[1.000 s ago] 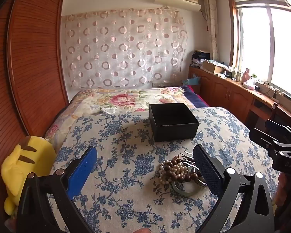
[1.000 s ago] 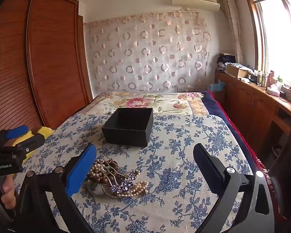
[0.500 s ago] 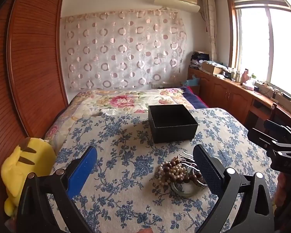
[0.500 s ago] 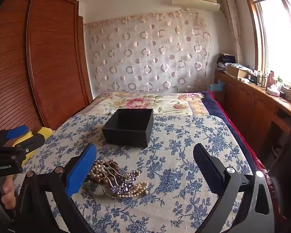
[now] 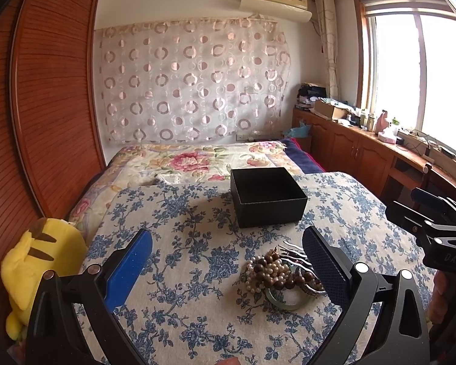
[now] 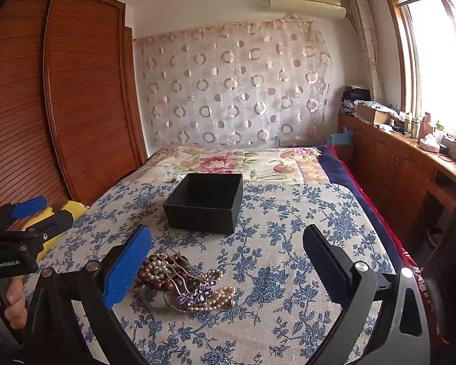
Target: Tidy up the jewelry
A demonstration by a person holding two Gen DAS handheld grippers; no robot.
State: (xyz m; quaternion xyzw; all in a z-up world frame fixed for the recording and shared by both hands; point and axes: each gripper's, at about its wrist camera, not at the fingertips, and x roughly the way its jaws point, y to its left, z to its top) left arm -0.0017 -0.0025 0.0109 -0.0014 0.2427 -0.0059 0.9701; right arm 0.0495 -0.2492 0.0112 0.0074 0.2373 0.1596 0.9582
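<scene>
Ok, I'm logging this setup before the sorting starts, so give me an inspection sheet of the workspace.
Surface: blue-flowered cloth spread over the bed.
Job's things: open black box, nothing visible inside; jewelry pile on the cloth nearer the cameras, apart from the box, with bead and pearl strands, a purple flower hair comb and a green bangle.
Clutter: yellow plush toy at the bed's left edge.
Grippers: left gripper and right gripper both open, holding nothing, above the cloth.
Cables: wires on the window counter.
Surroundings: wooden wardrobe, circle-patterned curtain, air conditioner.
</scene>
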